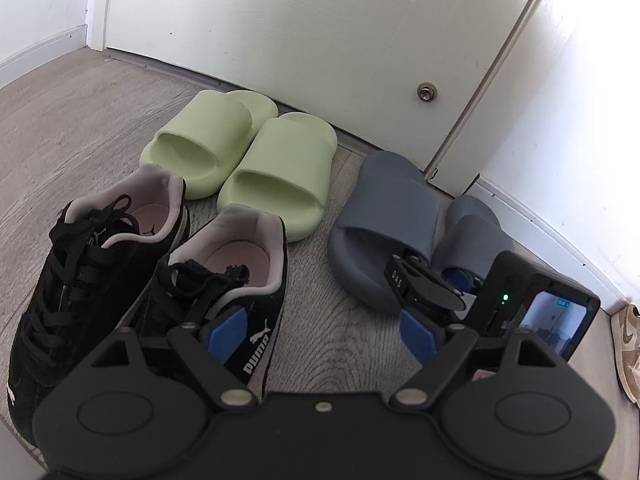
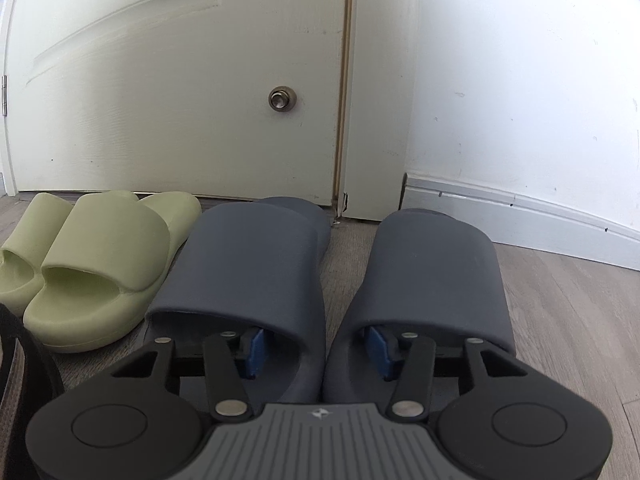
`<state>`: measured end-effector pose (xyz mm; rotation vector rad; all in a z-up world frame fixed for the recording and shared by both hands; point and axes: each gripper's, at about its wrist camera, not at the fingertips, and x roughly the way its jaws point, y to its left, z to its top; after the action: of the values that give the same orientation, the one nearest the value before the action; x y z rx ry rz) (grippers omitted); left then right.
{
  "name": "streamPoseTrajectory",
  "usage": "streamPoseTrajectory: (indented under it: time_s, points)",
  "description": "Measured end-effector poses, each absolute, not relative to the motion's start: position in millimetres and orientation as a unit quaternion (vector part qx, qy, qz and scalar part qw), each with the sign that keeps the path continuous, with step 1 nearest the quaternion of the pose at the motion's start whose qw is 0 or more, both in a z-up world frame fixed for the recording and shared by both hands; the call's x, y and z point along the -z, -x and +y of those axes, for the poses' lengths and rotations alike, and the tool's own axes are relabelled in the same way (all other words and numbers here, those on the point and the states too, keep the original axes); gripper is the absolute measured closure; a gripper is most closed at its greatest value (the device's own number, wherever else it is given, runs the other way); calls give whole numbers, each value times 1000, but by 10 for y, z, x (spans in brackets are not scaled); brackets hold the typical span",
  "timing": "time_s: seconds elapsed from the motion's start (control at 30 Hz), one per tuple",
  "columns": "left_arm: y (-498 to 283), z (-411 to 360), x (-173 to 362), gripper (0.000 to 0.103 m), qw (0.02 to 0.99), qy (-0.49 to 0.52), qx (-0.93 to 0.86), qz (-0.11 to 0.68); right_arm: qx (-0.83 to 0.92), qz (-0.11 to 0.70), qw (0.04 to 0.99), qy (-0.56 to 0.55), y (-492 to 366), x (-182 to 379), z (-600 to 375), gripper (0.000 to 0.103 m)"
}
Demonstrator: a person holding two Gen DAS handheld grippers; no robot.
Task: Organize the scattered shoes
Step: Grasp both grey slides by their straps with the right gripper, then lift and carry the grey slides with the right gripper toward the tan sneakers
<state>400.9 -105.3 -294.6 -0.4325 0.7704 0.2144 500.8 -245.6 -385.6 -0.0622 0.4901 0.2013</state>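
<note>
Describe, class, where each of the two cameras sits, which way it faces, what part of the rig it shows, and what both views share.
Left wrist: on the left gripper, angled down at the black sneakers; its open fingers and the right gripper show.
Right wrist: on the right gripper, low, facing the door; one finger sits inside each grey slide.
Shared: green slides, grey slides, door, door stopper.

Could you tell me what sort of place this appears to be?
Probably a home entryway: a white door with a hinge and baseboard, wood-look floor, and pairs of slides and sneakers lined up.
</note>
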Motion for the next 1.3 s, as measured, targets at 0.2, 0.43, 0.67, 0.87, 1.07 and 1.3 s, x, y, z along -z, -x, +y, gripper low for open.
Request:
streamPoseTrajectory:
  time_s: [0.2, 0.43, 0.67, 0.87, 1.07, 1.3]
  points:
    - [-4009, -1046, 2952, 18, 898, 210, -103, 372, -122, 233, 963, 54, -5089, 3847, -2345, 50]
    - [-4014, -1058, 2952, 17, 898, 209, -105, 372, -125, 213, 968, 30, -5085, 3800, -2458, 69]
    - [-4030, -1082, 2961, 16, 899, 204, -109, 372, -125, 209, 970, 3, -5098, 3696, -2625, 81]
    - [-4027, -1090, 2952, 16, 899, 205, -111, 370, -122, 191, 974, 18, -5015, 3608, -2788, 81]
    - [-4007, -1075, 2912, 16, 898, 225, -111, 363, -113, 170, 979, 15, -4788, 3422, -3043, 81]
    - [-3984, -1291, 2761, 16, 916, 184, -103, 342, -102, 142, 984, 13, -4437, 3193, -3566, 80]
